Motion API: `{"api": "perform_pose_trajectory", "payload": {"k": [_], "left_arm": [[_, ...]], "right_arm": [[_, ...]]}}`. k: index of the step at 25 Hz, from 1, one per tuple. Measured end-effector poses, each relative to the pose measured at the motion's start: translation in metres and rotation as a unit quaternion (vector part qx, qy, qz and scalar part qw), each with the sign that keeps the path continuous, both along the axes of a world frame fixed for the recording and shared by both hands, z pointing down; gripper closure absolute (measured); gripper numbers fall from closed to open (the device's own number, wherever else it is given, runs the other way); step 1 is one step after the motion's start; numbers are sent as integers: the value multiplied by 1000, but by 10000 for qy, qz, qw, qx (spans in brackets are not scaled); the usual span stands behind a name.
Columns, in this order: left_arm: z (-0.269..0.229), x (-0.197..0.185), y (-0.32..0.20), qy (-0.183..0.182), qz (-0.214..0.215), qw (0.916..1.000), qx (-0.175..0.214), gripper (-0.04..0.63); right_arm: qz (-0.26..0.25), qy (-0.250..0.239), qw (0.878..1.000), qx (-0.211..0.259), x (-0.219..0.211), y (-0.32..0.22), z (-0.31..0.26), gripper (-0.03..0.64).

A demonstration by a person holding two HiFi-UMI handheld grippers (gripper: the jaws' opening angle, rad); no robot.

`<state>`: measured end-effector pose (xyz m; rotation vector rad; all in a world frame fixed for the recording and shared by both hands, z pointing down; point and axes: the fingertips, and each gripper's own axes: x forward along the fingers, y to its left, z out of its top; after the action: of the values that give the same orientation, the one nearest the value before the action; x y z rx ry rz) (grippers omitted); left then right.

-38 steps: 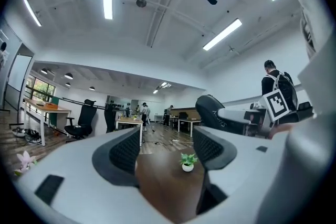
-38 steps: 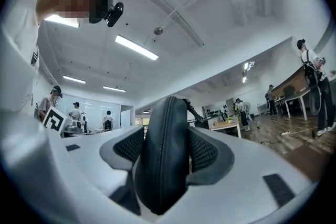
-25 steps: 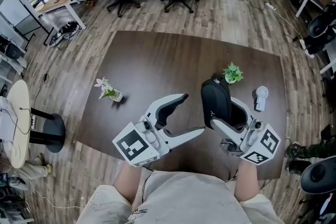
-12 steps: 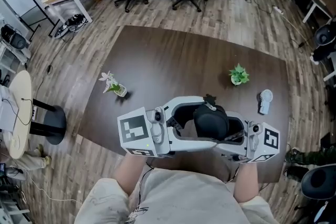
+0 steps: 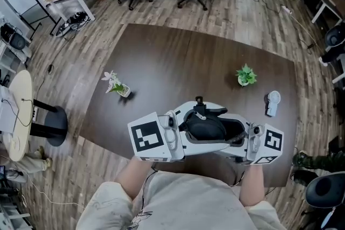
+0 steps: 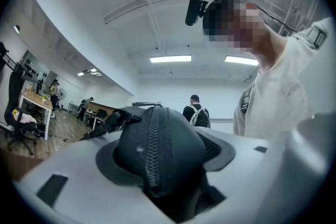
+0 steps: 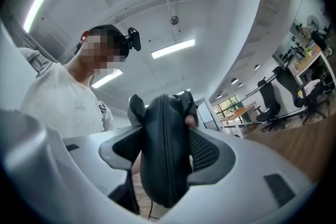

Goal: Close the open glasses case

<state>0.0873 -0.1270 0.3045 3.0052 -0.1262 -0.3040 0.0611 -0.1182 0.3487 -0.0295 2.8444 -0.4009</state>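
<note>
both hands are reaching out over the near edge of the dark table (image 5: 161, 56), the grippers facing each other and tipped slightly upward. the left gripper (image 6: 163, 152) is clamping one end of the black glasses case (image 5: 207, 126), its jaws having just been closing onto it; the right gripper (image 7: 163, 160) is squeezing the other end. the case is hanging in the air in front of the person's chest, its long axis running across from one gripper to the other, the zipper seam facing each camera. a green plant (image 5: 246, 75), a small white fan (image 5: 270, 102) and a flower pot (image 5: 116, 85) are sitting well apart from it.
</note>
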Motion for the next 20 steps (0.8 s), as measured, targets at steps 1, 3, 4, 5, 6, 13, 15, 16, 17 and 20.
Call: {"api": "perform_pose_trajectory", "payload": {"k": [1, 3, 4, 5, 6, 13, 15, 16, 17, 20], "left_arm": [[3, 1, -2, -153, -137, 9997, 130, 311], [10, 0, -7, -548, -506, 9961, 472, 316], [13, -2, -12, -749, -747, 9924, 633, 318], [16, -5, -17, -933, -1004, 9876, 761, 319], [18, -8, -24, -1095, -1252, 9824, 855, 319], [50, -17, -58, -2284, -2598, 9226, 1710, 322], [62, -16, -61, -2669, -2744, 9021, 1990, 322], [67, -15, -61, -2787, -2774, 8957, 2075, 322], [70, -14, -61, -2873, -2791, 8909, 2140, 322], [75, -15, -62, -3053, -2850, 8805, 2240, 322]], "right_arm": [[123, 70, 9999, -35, 2, -5, 4, 338], [372, 245, 9989, -124, 10, -14, 14, 340], [509, 328, 9980, -172, 16, -18, 18, 347], [663, 392, 9968, -208, 24, -22, 19, 354], [838, 434, 9953, -216, 32, -26, 18, 366], [2125, 1089, 9662, 968, 32, -35, -38, 510], [2179, 1456, 9548, 1404, 16, -30, -46, 538], [2125, 1612, 9508, 1573, 8, -27, -47, 546], [2029, 1716, 9493, 1679, -1, -24, -47, 551], [1766, 1844, 9509, 1749, -20, -18, -44, 548]]}}
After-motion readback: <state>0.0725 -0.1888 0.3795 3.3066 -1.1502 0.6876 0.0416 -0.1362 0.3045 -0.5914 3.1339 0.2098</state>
